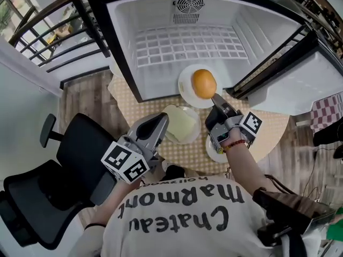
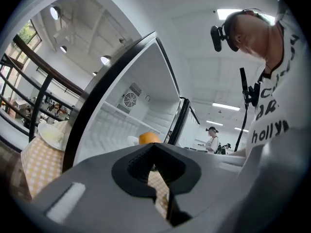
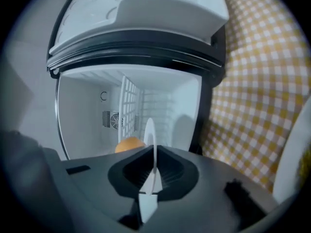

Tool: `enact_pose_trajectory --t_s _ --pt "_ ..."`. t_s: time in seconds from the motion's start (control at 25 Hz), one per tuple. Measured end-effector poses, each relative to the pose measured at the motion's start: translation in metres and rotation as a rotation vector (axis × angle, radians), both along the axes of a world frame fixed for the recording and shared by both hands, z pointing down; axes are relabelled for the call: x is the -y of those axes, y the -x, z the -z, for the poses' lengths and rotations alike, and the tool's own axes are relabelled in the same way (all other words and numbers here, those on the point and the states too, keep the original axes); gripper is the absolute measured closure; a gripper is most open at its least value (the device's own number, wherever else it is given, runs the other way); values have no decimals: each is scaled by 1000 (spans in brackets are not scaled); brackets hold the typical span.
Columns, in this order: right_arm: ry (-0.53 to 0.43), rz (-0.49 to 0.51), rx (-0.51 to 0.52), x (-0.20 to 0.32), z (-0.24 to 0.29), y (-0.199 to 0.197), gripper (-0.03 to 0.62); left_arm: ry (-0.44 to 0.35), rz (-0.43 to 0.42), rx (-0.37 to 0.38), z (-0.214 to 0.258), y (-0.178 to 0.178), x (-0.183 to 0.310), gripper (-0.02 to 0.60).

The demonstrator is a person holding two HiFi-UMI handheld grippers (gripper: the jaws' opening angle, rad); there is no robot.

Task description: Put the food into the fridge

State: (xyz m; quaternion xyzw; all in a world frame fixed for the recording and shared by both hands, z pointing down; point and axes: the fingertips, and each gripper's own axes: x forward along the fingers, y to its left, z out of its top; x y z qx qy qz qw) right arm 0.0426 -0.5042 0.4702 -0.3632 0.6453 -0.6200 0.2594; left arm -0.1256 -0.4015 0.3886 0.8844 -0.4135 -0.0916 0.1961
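A round orange-brown bun lies on a white plate held at the mouth of the open fridge. My right gripper is shut on the plate's near rim. In the right gripper view the plate stands edge-on between the pads, with the bun beyond it. My left gripper hovers over the table beside a second plate of pale food; its jaws are shut on nothing. The left gripper view shows the bun ahead.
The fridge door swings open to the right. A round table with a yellow checked cloth carries a third white plate under my right hand. A black office chair stands at the left.
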Motion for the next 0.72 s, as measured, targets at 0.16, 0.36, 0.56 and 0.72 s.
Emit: enact_pose_trajectory --t_s 0.16,0.36,0.56,0.72 --pt "-23 29 -151 22 -8 1 572 11 -12 7 -3 6 13 574" --pt "-15 21 -146 43 -14 6 571 31 -29 17 -12 8 18 574" --pt "8 27 -223 63 -20 14 571 48 -10 42 -25 16 25 574" --pt "7 44 -269 79 -23 24 571 51 16 73 -27 26 27 574"
